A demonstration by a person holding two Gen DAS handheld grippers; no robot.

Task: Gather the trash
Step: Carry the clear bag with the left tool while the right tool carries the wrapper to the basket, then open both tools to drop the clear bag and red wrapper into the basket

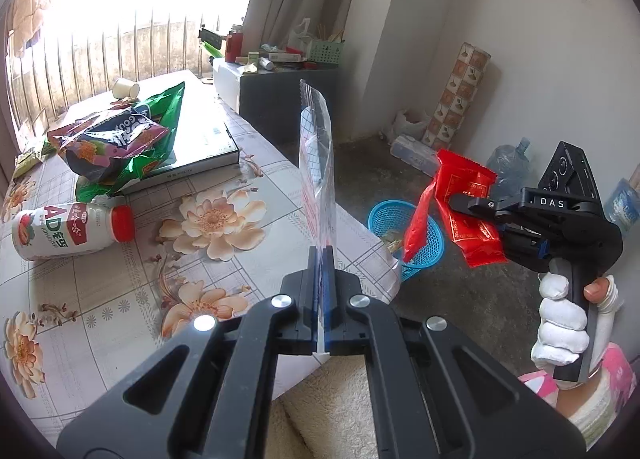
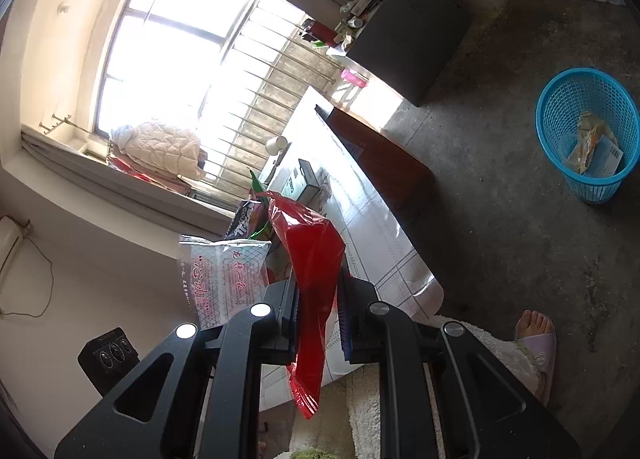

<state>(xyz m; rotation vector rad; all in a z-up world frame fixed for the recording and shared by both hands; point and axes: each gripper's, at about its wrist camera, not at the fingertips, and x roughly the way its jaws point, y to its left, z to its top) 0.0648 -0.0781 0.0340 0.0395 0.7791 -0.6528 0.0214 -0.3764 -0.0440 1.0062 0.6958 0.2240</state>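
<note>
From the left wrist view, the bench (image 1: 120, 299) wears a glossy plastic cloth printed with peach flowers and a grid. At nine o'clock lies one white plastic bottle (image 1: 68, 231) with a red cap, on its side. Above it, near ten o'clock, two crinkled foil snack bags (image 1: 120, 139), one dark, one green, are heaped on one flat dark-edged book (image 1: 200, 147), and one paper cup (image 1: 126, 89) lies tipped at eleven o'clock. At centre the left gripper (image 1: 322, 259) has its jaws pressed together on one thin clear wrapper (image 1: 316, 147) with a serrated top edge, standing upright above the bench edge. Right of it, on the rough concrete floor, stands one round blue mesh basket (image 1: 384, 215) holding some scraps. At three o'clock the right gripper (image 1: 460, 203), gripped by a white-gloved hand (image 1: 560, 323), has its jaws clamped on one shiny red wrapper (image 1: 476, 219), which hangs just above the basket. In the right wrist view the same red wrapper (image 2: 316, 275) is creased and glossy, and the basket (image 2: 560, 99) sits at two o'clock.
</note>
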